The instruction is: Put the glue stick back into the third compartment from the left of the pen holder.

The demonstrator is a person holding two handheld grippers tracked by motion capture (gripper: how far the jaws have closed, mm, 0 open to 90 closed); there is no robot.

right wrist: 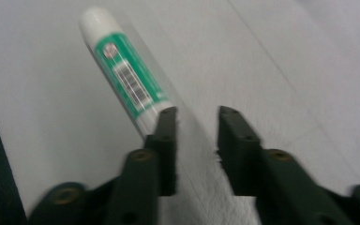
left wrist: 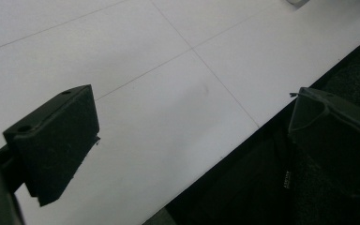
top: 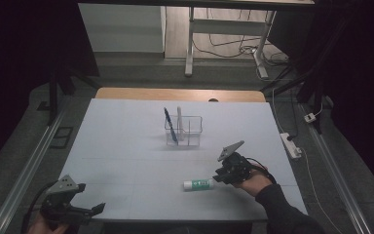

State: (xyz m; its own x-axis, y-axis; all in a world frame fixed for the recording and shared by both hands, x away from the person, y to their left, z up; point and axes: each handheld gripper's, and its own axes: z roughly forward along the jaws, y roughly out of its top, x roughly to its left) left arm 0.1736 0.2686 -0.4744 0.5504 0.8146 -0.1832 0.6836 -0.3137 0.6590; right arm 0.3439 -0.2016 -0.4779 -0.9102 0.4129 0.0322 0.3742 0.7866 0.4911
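A white glue stick (top: 198, 184) with a green label lies flat on the white table cover (top: 126, 151), near the front right. My right gripper (top: 217, 175) is just to its right, low over the table, held by a hand in a dark sleeve. In the right gripper view its jaws (right wrist: 196, 112) stand apart with bare table between them, and the glue stick (right wrist: 124, 82) lies just beyond the left jaw's tip, outside the gap. My left gripper (top: 95, 208) is at the front left corner. Its jaws (left wrist: 192, 93) are wide open and hold nothing, straddling the table's front edge.
A clear divided holder (top: 183, 131) stands at mid-table with a blue pen (top: 170, 126) and a white stick (top: 179, 117) upright in it. A power strip (top: 290, 145) lies on the floor to the right. Desk legs (top: 190, 48) stand beyond the far edge.
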